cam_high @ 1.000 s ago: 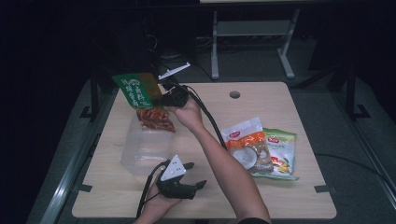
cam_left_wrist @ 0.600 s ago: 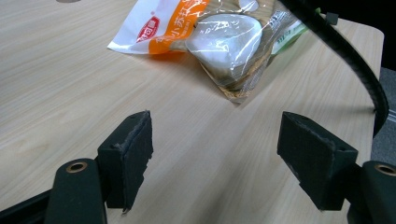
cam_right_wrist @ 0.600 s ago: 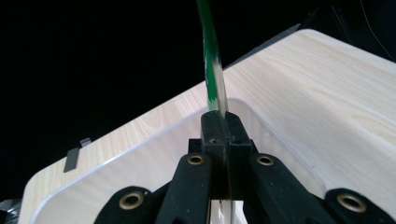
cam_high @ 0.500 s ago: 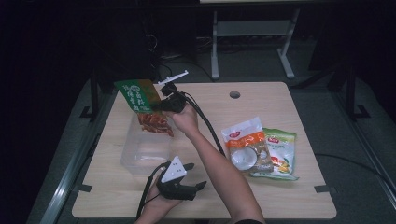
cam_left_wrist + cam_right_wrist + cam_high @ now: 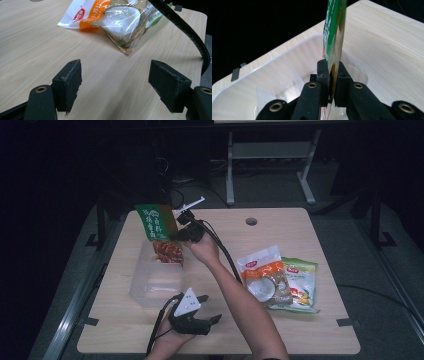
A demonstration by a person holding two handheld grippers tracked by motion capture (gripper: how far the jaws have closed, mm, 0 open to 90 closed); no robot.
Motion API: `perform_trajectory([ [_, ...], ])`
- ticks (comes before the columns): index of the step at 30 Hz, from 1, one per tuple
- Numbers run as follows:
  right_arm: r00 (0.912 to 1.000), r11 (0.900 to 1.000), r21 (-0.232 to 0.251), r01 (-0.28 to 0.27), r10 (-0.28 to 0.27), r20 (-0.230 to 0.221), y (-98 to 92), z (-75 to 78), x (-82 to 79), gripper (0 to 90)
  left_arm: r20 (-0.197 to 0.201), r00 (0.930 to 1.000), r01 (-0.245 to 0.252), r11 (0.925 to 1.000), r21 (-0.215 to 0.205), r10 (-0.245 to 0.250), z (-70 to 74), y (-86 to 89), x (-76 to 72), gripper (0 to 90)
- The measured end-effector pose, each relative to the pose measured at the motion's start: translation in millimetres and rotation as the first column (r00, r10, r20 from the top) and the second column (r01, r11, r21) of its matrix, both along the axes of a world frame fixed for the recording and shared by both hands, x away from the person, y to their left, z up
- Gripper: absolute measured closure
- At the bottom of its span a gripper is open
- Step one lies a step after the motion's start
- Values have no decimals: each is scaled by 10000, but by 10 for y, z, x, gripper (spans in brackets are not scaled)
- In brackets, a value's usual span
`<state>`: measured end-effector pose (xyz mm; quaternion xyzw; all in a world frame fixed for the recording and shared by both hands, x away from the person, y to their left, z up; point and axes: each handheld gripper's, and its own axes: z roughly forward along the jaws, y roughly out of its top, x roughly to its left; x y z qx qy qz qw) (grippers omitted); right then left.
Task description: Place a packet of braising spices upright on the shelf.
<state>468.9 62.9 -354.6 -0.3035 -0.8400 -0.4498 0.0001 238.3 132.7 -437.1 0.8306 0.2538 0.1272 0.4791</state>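
Green packet (image 5: 159,222) pinched edge-on in right gripper (image 5: 186,231), jaws closed tight on its lower part, long axis rising up and away from them. Hung over far end of clear tub (image 5: 152,281), red lower half already dipping toward tub's far rim. Straight down from jaws, then: open tub, seemingly empty. Likely next move, judged from that alone: lower and release into it.

Left gripper (image 5: 207,317) resting low on worktop (image 5: 300,330) at near edge, jaws spread wide, nothing between them. Aimed toward orange packet (image 5: 265,272) and green-edged packet (image 5: 302,282) lying flat together at right, well apart from tub. Nearer of the two grippers to those packets.

Right gripper view: packet (image 5: 333,30) seen as thin sliver, tub (image 5: 262,82) directly beneath. High view: broad printed face instead, and both hands' spacing. Left gripper view: orange packet (image 5: 110,15) ahead, clear window showing pale contents, black cable (image 5: 185,30) crossing at right.
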Motion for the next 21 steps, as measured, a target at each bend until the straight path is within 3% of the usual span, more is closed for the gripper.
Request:
perform_trajectory([
  [6,9999,9996,-272,-80,84,114,-13,-38,-26,890,-6,10000,-42,10000,14,43,1,3,1,262],
  [9,10000,9998,-163,-67,66,-27,-22,-73,-25,891,4,10000,-48,10000,42,48,2,5,4,262],
  [21,9998,9997,-191,-156,158,107,-65,-123,-7,890,-55,9999,-92,9999,43,92,2,11,21,262],
])
